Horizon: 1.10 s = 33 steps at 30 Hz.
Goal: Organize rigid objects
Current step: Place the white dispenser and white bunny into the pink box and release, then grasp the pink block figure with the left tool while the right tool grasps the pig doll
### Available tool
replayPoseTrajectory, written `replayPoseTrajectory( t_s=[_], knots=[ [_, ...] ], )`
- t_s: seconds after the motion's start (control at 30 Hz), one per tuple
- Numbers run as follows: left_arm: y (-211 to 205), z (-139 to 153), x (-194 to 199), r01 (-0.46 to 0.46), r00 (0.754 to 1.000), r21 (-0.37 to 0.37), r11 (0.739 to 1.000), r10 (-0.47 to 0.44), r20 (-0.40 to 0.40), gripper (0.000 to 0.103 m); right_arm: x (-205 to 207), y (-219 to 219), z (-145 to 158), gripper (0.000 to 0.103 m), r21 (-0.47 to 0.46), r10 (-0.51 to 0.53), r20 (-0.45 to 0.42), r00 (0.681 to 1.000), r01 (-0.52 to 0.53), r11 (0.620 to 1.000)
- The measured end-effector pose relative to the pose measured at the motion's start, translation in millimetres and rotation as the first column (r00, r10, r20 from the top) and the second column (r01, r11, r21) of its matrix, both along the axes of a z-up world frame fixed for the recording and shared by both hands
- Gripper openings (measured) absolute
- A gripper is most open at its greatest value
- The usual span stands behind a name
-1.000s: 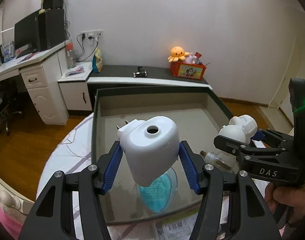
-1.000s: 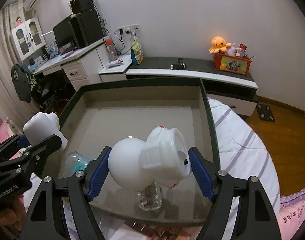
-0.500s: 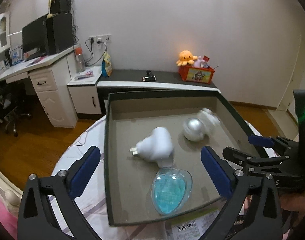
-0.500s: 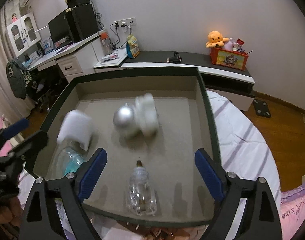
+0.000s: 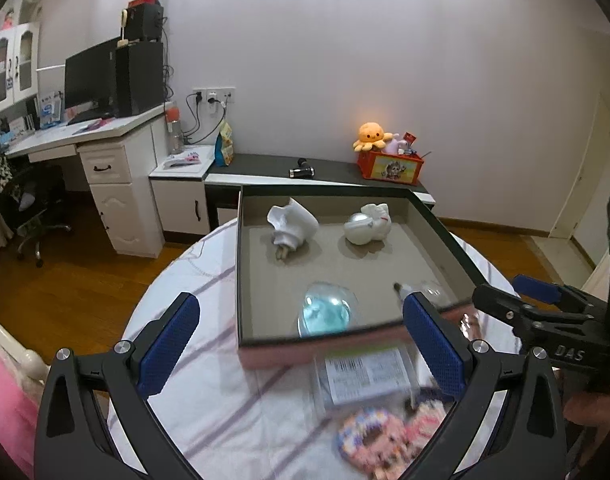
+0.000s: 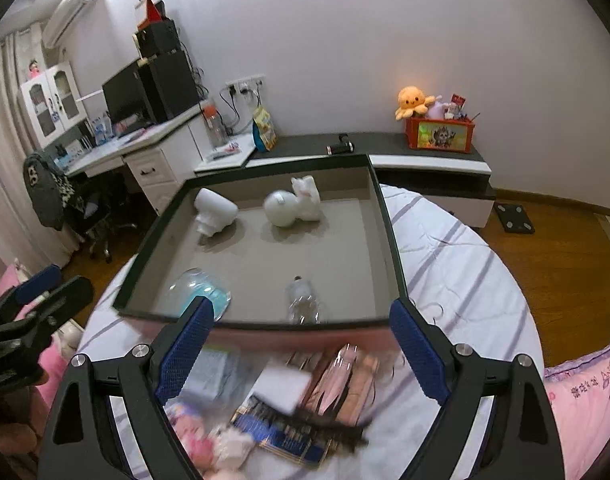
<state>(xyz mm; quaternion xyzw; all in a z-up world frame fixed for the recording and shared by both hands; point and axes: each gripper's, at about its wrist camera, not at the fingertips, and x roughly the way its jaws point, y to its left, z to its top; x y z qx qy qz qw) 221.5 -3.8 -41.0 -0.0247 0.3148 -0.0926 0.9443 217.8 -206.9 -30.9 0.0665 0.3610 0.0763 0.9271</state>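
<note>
In the left wrist view, the left gripper (image 5: 301, 344) fills the lower frame with its blue-padded jaws spread wide and nothing between them, having just been opening. Above it, at centre frame, a shallow dark-rimmed tray (image 5: 238, 264) sits on a white striped cloth (image 5: 193, 272). Going left to right inside the tray: a white plug-in device (image 5: 292, 224) lies on its side in the upper left, a clear dome with blue contents (image 5: 325, 312) rests near the lower edge, a white round-bodied figurine (image 5: 367, 224) lies in the upper right, and a clear small bottle (image 5: 419, 291) lies at the lower right. Below the tray, a barcoded packet (image 5: 365, 372) and a colourful blurred item (image 5: 379, 440) lie on the cloth. At the right edge of the frame, the right gripper (image 5: 517, 292) is held by a person's hand (image 5: 589, 404).

In the right wrist view, the right gripper (image 6: 301, 344) likewise stands with jaws apart and empty, having just been opening, over blurred packets (image 6: 289, 400) at the lower centre. The left gripper (image 6: 45, 288) shows at the left edge. An orange plush octopus (image 6: 415, 102) sits on a toy box (image 6: 441, 132) in the upper right.
</note>
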Motion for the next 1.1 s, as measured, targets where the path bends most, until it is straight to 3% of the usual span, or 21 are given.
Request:
replayPoseTrajectory(
  t_s=[0.57, 1.1],
  knots=[
    [-5, 8, -90, -0.003, 1.000, 0.014, 1.000, 0.003, 0.012, 0.103, -99, -5, 3, 0.091, 0.051, -0.008, 0.058, 0.998, 0.005, 0.999],
    [2, 0, -126, -0.012, 1.000, -0.004, 1.000, 0.012, 0.003, 0.103, -131, 2, 6, 0.091, 0.018, 0.001, 0.080, 0.997, -0.002, 1.000]
  ],
)
